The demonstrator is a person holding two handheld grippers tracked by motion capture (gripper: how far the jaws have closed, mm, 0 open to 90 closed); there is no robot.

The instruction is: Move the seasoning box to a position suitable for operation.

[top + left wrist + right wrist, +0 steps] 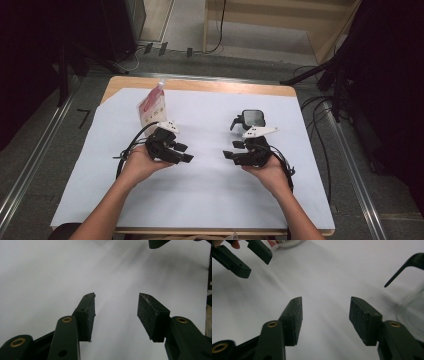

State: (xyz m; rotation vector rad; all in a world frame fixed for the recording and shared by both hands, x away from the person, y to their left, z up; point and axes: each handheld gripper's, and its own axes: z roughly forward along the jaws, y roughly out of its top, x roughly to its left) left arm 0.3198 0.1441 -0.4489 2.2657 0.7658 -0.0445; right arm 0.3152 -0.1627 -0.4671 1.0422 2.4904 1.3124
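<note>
The glass jug (252, 120) with its black lid stands right of centre in the high view, just above the right gripper (231, 150), which covers its lower part. In the right gripper view only a clear curve of the jug (412, 310) and its black handle show at the right edge, cut off by the frame. One red and white pouch (151, 106) stands upright at upper left of centre in the high view, its printing too small to read; the left gripper (185, 153) hides its foot. Both things rest on one white sheet (210, 195) over the wooden table (200, 85).

There are two grippers, one in each hand, pointing toward each other at mid-frame. Each holds its jaws about halfway apart, with bare sheet between the pads (92, 315) and nothing gripped.
</note>
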